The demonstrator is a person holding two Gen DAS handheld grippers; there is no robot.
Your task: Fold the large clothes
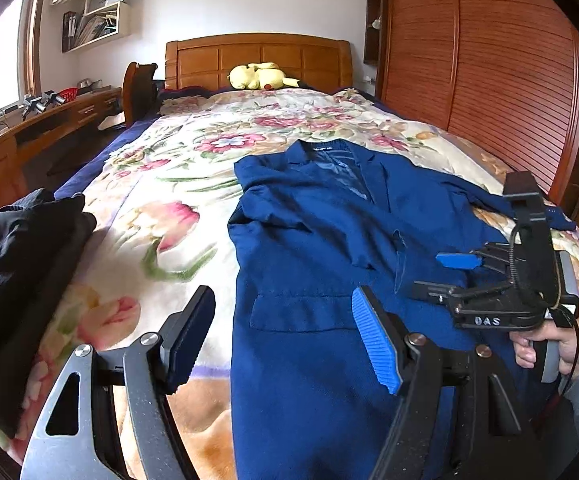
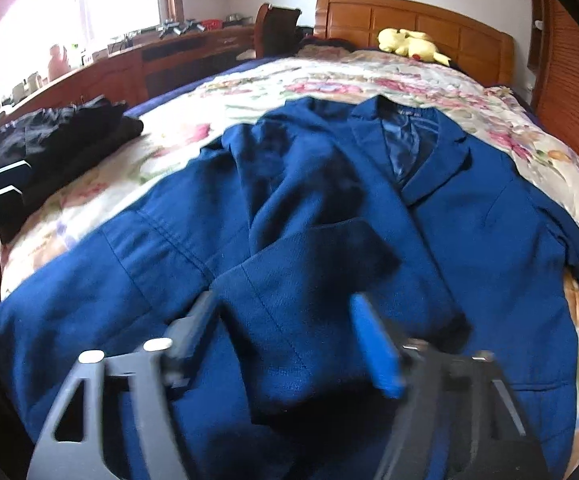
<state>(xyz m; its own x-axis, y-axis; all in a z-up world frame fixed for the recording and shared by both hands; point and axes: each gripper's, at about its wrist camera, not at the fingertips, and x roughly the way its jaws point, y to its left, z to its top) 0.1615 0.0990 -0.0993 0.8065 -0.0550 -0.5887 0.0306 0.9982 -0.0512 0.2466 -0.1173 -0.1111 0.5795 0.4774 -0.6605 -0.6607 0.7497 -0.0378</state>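
Two grippers over a bed. Blue jacket lies flat on the floral blanket, collar toward the headboard, one sleeve folded across its front. Left gripper: fingers spread, nothing between them, straddling the jacket's edge. Right gripper: fingers apart around a sleeve end; blurred, can't tell if they press it. Dark clothes piled at the bed's left side, partly cut off. Yellow plush by the headboard.
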